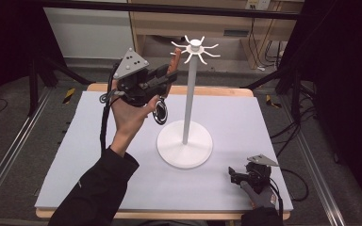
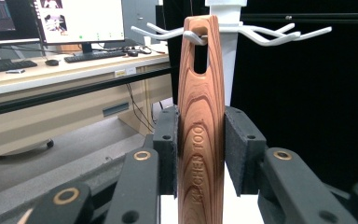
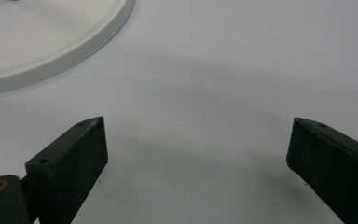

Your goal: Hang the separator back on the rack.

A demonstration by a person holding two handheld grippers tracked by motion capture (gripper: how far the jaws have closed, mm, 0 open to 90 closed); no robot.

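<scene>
Wooden handle [image 2: 200, 121] on one hook [image 2: 193, 37]

The high view looks forward and down from above the near edge of the tabletop [image 1: 75, 155] and takes in the whole white stand [image 1: 185, 143]. The left gripper view looks along its own jaws, very near, up at the stand's hooks [image 2: 270, 33], with a desk [image 2: 51, 79] far behind. The right gripper view looks down, close over the tabletop [image 3: 223, 74], and shares the stand's round base [image 3: 51, 42] with the high view.

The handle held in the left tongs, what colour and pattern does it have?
Reddish-brown wood with darker wavy grain; the handle shows best in the left gripper view.
</scene>
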